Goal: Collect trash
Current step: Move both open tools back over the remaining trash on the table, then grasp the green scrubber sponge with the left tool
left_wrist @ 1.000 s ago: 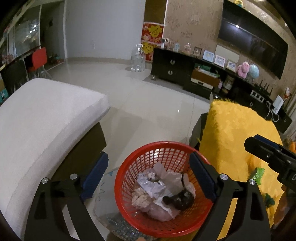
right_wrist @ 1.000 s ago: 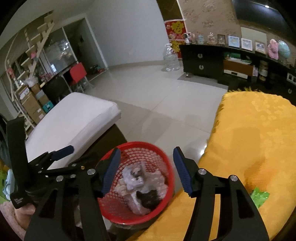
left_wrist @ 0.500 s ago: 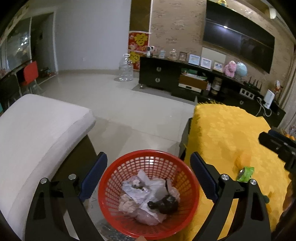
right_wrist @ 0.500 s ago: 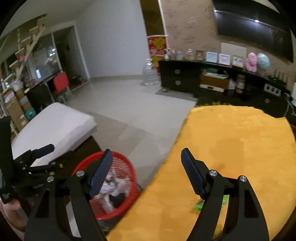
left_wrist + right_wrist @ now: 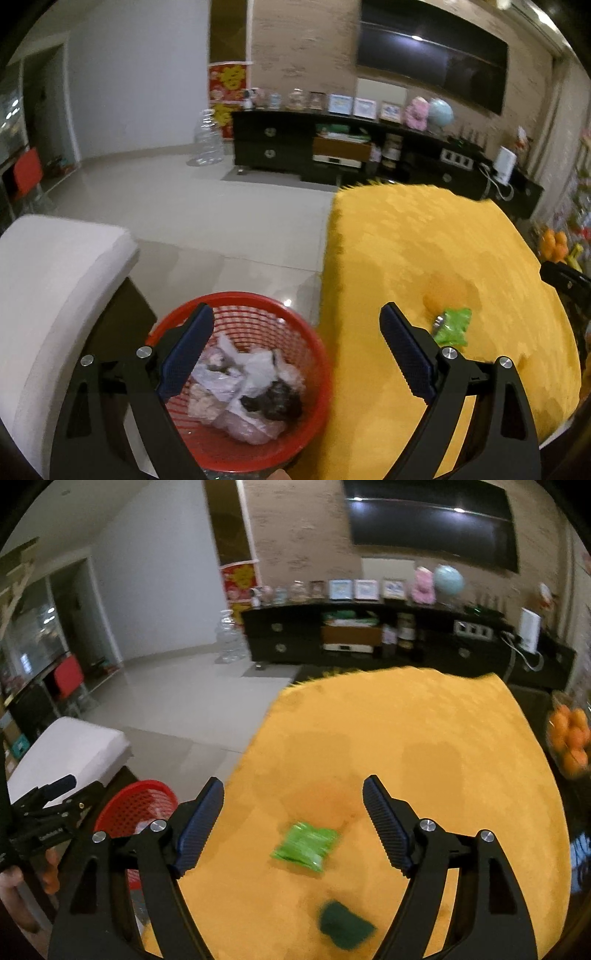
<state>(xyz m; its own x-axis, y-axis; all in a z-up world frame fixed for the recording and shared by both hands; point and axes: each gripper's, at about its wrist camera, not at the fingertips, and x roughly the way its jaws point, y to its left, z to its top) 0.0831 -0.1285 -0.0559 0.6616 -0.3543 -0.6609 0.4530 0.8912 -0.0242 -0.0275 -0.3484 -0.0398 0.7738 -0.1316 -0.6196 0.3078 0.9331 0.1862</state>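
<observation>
left gripper [image 5: 295, 354]: jaws apart, empty, over red basket [image 5: 317, 343] | right gripper [image 5: 293, 821]: jaws apart, empty, above green wrapper [image 5: 304, 845] on yellow bench [image 5: 406, 738]

My left gripper [image 5: 295, 350] has black angular arms, silver round screws and dark blue ribbed pads [image 5: 186, 352]. My right gripper [image 5: 293, 812] is built the same. At the lower left of the right view, my left one's black body bears small white lettering.
</observation>
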